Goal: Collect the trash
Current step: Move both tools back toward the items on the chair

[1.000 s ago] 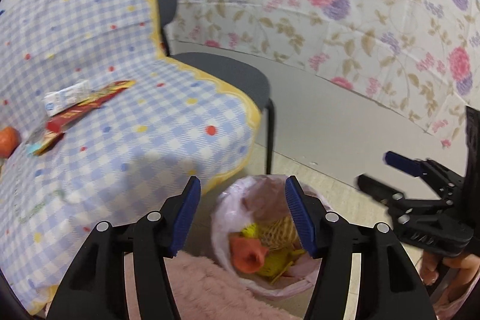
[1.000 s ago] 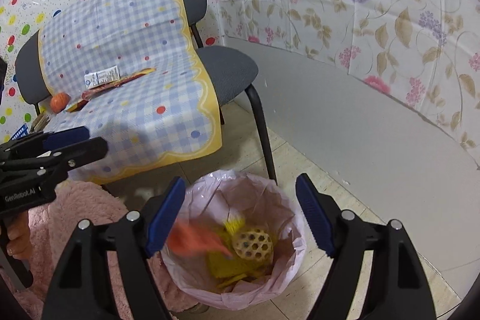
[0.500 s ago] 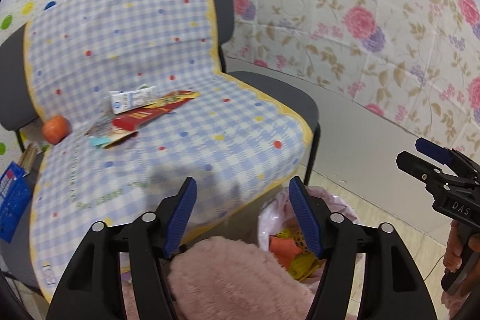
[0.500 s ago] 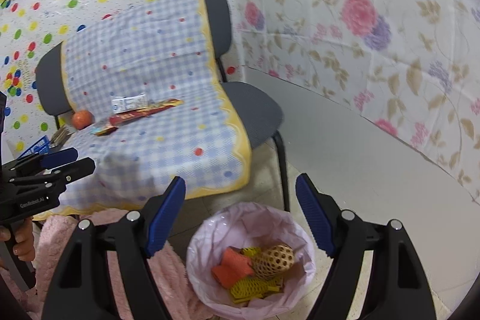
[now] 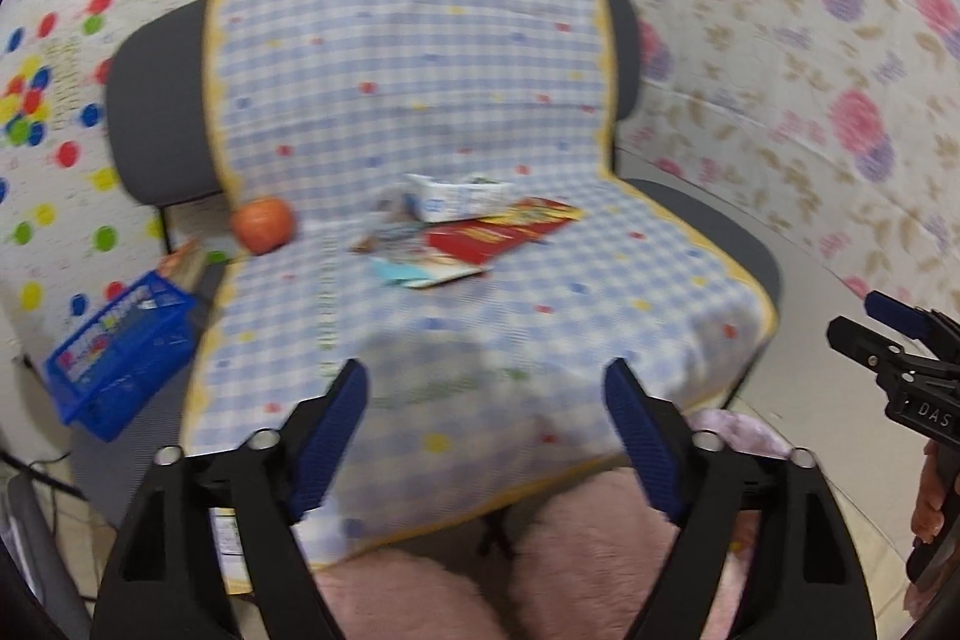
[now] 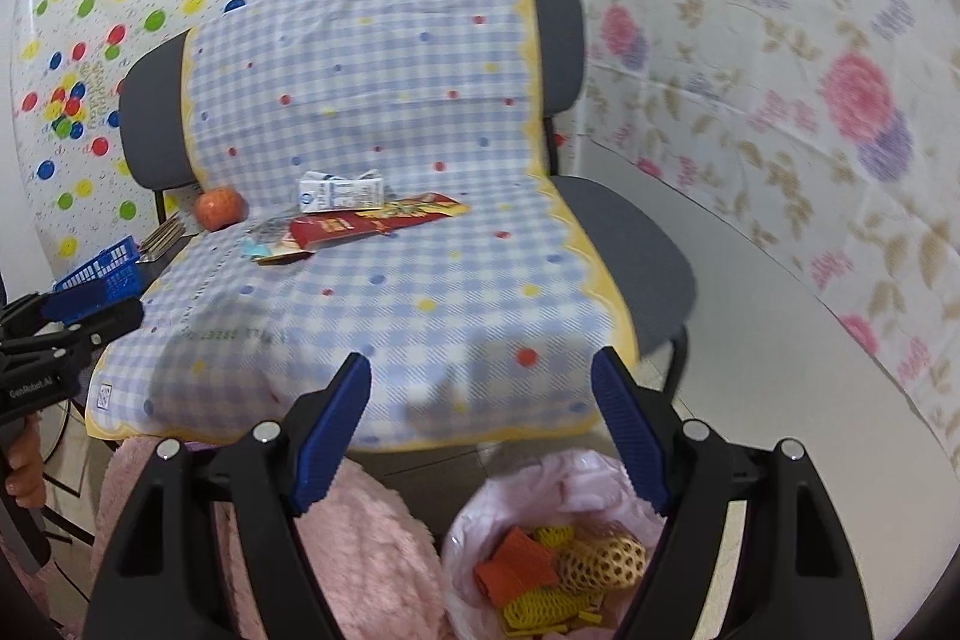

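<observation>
Across the middle of both wrist views, the remaining trash lies on the checked cloth [image 6: 372, 292] draping the chair: a crumpled white carton [image 6: 341, 193] resting on a glossy red wrapper [image 6: 375, 220], with flat paper scraps [image 6: 273, 250] beside. All look light, thin and slippery; pinching a raised edge seems best. Left gripper [image 5: 486, 436] has just been opening, nothing between its fingers; right gripper [image 6: 480, 436] stands open and empty above the pink-lined bin [image 6: 480, 508].

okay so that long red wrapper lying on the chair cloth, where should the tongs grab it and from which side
Probably at the free right-hand end of the red wrapper, coming down from above and the front. It lies flat on the checked cloth, so the pads should straddle its narrow width. Its left end overlaps other wrappers, and the white carton sits right behind it.
</observation>
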